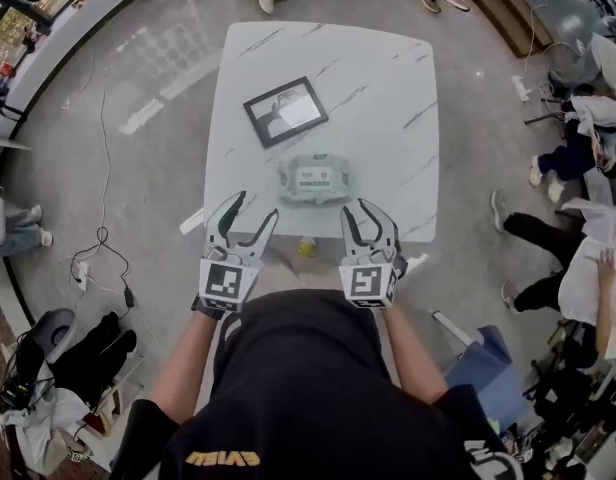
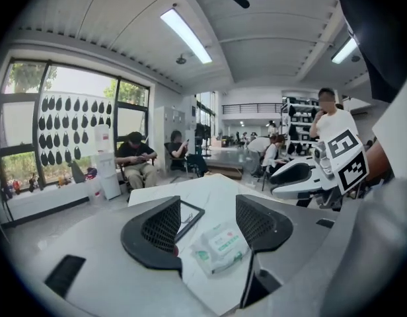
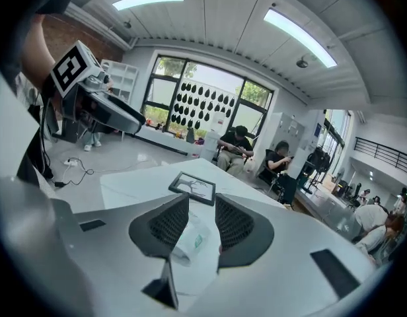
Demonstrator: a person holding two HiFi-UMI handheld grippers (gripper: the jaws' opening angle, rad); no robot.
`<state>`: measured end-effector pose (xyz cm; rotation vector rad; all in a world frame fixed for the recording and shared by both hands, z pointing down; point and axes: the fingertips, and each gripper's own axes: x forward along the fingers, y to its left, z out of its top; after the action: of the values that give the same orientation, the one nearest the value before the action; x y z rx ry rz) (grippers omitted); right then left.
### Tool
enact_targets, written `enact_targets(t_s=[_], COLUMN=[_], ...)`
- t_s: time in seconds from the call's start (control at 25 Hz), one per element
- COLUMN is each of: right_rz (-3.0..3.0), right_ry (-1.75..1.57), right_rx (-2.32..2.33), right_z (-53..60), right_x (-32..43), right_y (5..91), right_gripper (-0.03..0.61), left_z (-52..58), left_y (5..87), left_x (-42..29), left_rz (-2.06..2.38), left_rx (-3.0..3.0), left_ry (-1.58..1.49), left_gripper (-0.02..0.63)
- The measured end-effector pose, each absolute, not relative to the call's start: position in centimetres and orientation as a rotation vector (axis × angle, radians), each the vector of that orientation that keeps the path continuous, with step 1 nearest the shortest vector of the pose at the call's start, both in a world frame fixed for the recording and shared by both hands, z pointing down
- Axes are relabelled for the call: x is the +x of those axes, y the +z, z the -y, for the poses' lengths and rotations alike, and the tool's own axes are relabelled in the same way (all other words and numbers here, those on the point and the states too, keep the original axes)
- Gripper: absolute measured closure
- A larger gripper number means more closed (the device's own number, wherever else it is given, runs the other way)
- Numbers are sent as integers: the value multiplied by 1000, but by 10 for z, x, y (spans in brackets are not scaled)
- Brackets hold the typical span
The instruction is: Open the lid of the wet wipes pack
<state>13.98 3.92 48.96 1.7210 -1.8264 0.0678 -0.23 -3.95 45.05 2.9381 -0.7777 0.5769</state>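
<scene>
Hovering near wet wipes pack (image 1: 314, 180): left gripper (image 1: 256, 206) fingers (image 1: 225, 218) wide, right gripper (image 1: 356, 206) narrower.

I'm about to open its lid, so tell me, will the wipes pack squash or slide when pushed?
Likely soft: the pack has crinkled film edges, so it should give under pressure. It lies flat and low, so tipping or rolling seems unlikely. The table looks glossy, so it may slide.

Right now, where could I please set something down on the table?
The right half of the table, beside the picture frame and wet wipes pack, is bare. The near edge is crowded by the left tool and right tool.
</scene>
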Motion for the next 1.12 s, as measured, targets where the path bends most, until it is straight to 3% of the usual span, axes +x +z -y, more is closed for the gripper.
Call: enact_targets(t_s=[0.96, 1.12], right_rz=[1716, 1730], right_ry=[-23, 0], right_rx=[1316, 1252], right_z=[27, 26], right_x=[113, 104], right_y=[620, 637], right_gripper=[451, 451], left_z=[80, 90], left_y=[619, 631], left_x=[21, 25], left_rz=[624, 685], left_rx=[2636, 2613], left_ry=[764, 753], left_gripper=[396, 430])
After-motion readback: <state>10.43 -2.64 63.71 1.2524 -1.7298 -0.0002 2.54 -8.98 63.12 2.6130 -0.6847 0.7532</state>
